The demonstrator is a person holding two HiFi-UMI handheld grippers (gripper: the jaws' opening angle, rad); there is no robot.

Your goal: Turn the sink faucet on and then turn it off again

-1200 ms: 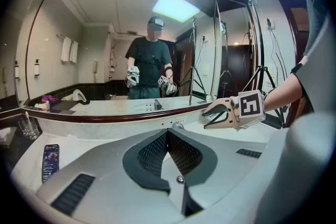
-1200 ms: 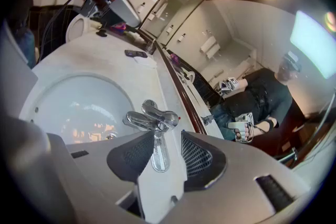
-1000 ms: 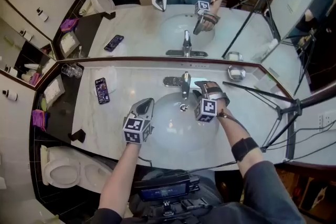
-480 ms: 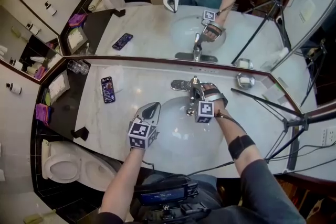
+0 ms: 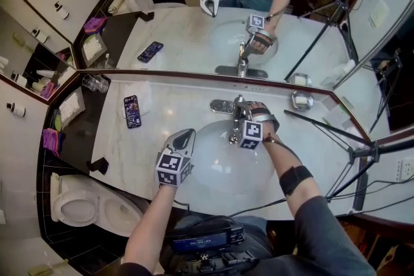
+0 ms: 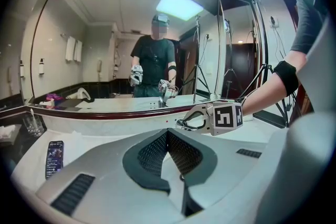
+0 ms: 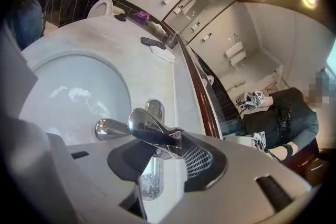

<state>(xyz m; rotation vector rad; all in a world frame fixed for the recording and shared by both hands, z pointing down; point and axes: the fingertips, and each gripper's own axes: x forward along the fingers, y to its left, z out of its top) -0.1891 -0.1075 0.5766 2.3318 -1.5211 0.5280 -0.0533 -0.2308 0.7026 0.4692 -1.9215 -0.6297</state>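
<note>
- Now R claw (image 7: 163,157) has moved in over the faucet lever (image 7: 152,131); jaws just closing round it, not clamped yet.
- L claw (image 6: 167,136) clenched, empty.
- Means turn-on step's starting.

**Camera layout.** My head view looks steeply down from above the white marble vanity counter (image 5: 162,106), with the wall mirror (image 5: 194,29) at 12 o'clock. My left gripper view skims low over the counter, facing that mirror. My right gripper view sits very close to the chrome lever faucet (image 7: 152,132), which the head view shows near its centre.
</note>
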